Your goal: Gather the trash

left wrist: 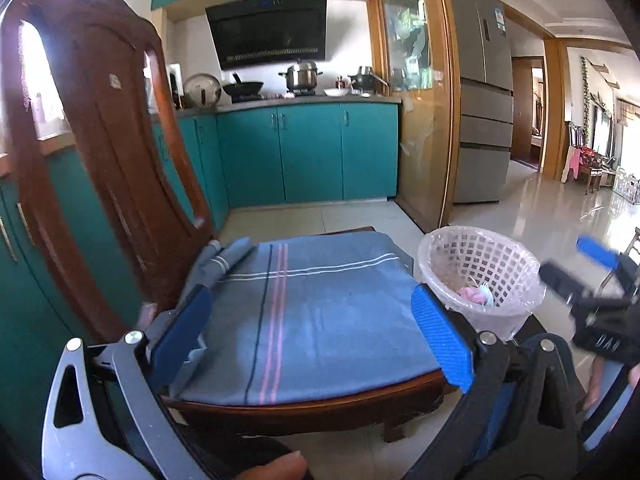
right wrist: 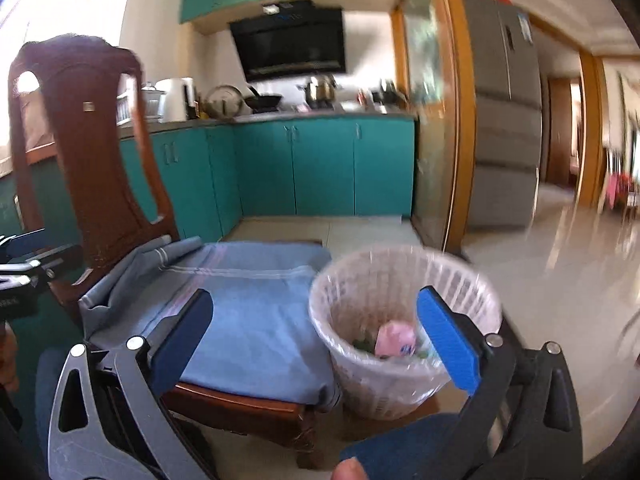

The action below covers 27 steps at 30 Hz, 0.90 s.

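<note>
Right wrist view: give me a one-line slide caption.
Open right hand-held gripper empty above a white lined waste basket holding pink trash, beside a wooden chair with a blue cloth.

Home kitchen, teal cabinets point(left wrist: 308, 152) under a grey countertop point(left wrist: 304, 100), black range hood point(left wrist: 267, 30) above a wok point(left wrist: 243, 88) and steel pot point(left wrist: 301, 74), steel refrigerator point(left wrist: 482, 92) by the doorway, carved wooden chair point(left wrist: 100, 128), glossy tiled floor point(left wrist: 552, 208) running into a living area.
</note>
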Motion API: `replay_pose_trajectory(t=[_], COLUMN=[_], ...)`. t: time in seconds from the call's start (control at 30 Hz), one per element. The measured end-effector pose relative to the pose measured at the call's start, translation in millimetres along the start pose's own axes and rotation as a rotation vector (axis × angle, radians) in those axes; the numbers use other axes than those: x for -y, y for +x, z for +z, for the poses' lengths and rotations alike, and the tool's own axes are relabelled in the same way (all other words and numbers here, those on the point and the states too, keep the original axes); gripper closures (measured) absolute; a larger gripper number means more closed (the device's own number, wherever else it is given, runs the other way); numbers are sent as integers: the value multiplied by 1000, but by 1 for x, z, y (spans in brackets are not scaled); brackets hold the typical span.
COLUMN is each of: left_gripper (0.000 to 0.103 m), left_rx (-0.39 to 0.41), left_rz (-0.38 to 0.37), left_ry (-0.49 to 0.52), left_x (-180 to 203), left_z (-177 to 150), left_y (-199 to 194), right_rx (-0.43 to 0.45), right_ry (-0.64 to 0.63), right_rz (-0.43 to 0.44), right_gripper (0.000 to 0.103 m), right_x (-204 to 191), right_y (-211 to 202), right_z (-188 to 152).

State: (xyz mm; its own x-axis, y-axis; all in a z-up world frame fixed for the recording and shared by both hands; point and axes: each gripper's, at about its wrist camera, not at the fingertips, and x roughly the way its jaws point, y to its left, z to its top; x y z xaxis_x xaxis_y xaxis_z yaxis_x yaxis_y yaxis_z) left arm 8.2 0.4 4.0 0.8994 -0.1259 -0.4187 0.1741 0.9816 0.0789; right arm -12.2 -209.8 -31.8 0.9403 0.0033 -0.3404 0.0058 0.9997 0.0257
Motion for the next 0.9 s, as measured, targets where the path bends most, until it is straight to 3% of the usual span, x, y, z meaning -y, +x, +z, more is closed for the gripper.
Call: replay_pose_trajectory(t=[0.17, 0.47, 0.9], left_gripper=[3, 3, 3], left_rx=[35, 48, 55], left_rz=[12, -12, -20], left_ry=[16, -20, -14], left_x=[-1, -1, 7], left_z=[-5, -3, -3], left_y=[-23, -37, -45], right_rx=[77, 92, 118], right_ry=[-20, -38, -40], right_rz=[-14, -119, -139], right_gripper=[3, 3, 3], right_x=[-19, -21, -20], right_y=[-30, -56, -71], right_z=[23, 27, 25])
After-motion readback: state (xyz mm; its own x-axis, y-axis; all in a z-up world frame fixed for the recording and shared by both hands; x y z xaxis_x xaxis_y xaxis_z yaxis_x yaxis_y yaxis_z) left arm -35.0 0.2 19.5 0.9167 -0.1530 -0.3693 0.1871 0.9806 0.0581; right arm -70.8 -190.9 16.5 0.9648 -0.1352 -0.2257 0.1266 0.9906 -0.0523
